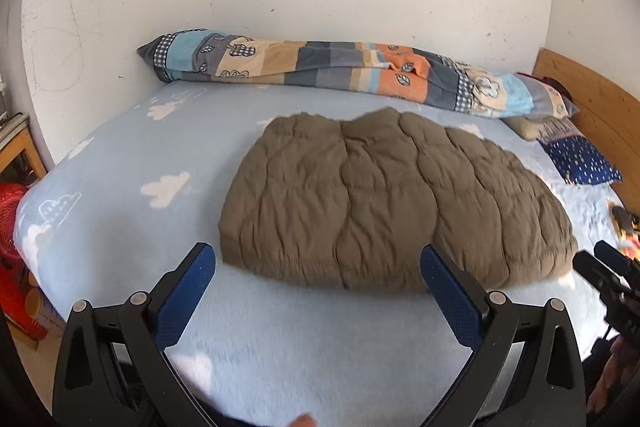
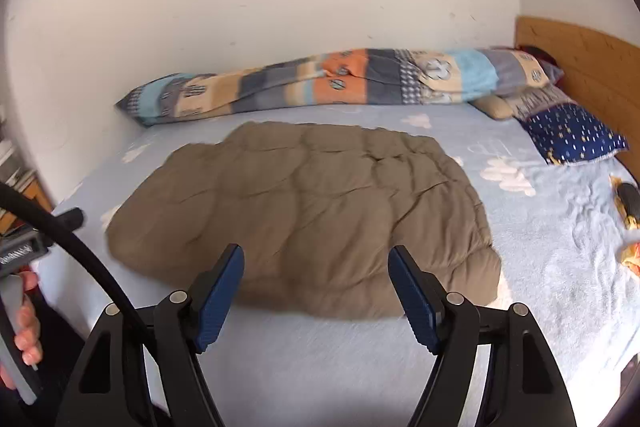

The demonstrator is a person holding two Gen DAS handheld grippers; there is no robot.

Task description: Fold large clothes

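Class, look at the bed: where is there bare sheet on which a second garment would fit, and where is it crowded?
Bare cloud-print sheet lies left of the brown quilted jacket, and in the near strip between the jacket and both open grippers. Another patch lies right of the jacket, below the navy pillow. Crowded: the wall side, with the patchwork duvet, and the headboard corner with pillows and small items.

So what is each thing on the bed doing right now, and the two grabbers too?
Brown puffy jacket: folded into a flat bundle, lying on the sheet, nothing gripping it.
Left gripper: open, empty, held short of the jacket's near edge.
Right gripper: open, empty, facing the jacket.
Patchwork quilt: rolled up along the wall.
Blue dotted pillow: lying by the headboard.
Cloud sheet: spread over the bed.
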